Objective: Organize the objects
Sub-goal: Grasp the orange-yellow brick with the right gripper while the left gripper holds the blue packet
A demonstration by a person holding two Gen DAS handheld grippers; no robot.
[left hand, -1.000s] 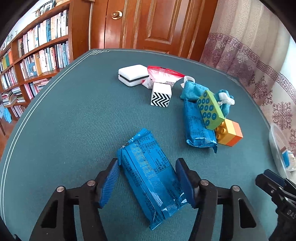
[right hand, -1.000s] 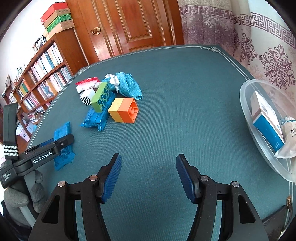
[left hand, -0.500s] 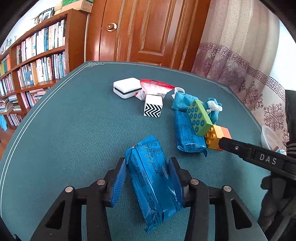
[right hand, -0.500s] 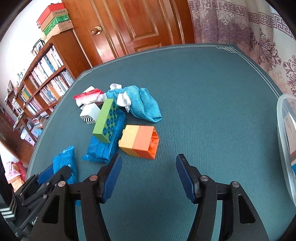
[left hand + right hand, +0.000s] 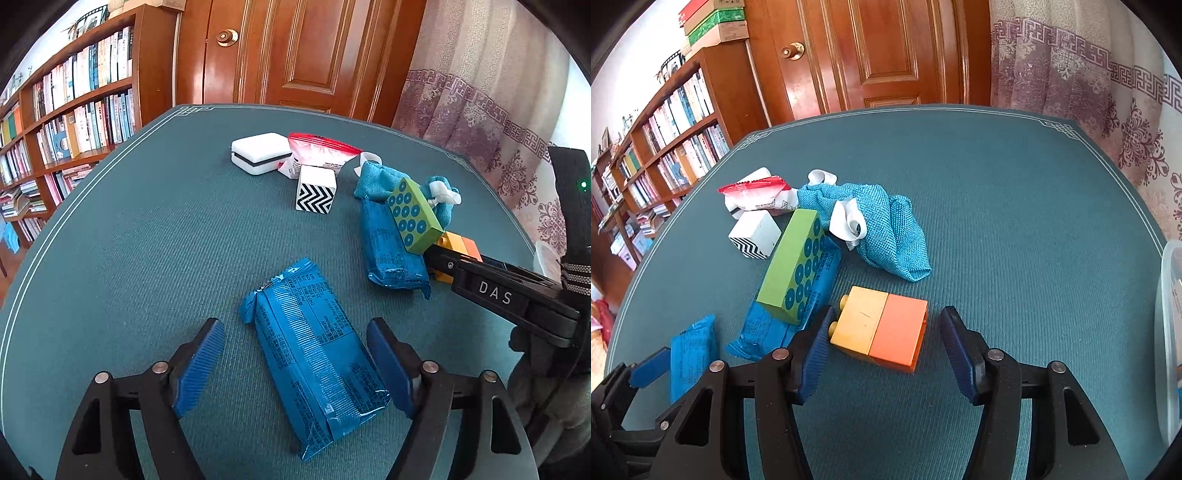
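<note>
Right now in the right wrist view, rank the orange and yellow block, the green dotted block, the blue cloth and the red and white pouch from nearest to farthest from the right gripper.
1. Orange and yellow block: between the closing right gripper fingers.
2. Green dotted block: just beyond, to the left.
3. Blue cloth: farther back, centre.
4. Red and white pouch: farthest, back left.

left tool [image 5: 295,363] released blue packet [image 5: 314,354] | right tool [image 5: 882,349] reached orange-yellow block [image 5: 882,328], closing
</note>
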